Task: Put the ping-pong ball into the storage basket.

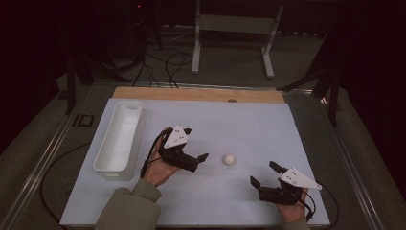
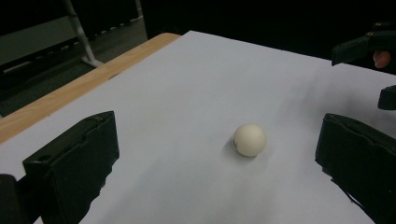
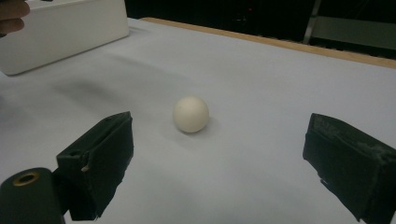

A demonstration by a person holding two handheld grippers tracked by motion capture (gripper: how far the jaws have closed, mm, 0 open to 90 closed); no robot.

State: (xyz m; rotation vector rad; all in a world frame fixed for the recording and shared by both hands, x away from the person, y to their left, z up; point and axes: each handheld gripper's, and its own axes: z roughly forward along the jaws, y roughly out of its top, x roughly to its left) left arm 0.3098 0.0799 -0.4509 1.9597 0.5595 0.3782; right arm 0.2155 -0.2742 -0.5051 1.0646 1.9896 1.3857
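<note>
High view overhead, both gripper views low, sharing ball (image 1: 229, 159)

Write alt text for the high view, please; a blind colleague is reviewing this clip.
A small white ball lies on a pale table between two hand-held grippers, both open and aimed at it without touching: the left gripper close beside it, the right gripper farther off, nearer the person. A long white bin stands at the table's left side.

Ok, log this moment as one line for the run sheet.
ball: on the mat, free | left gripper: open, aimed at ball | right gripper: open, aimed at ball | white bin: far left
</note>
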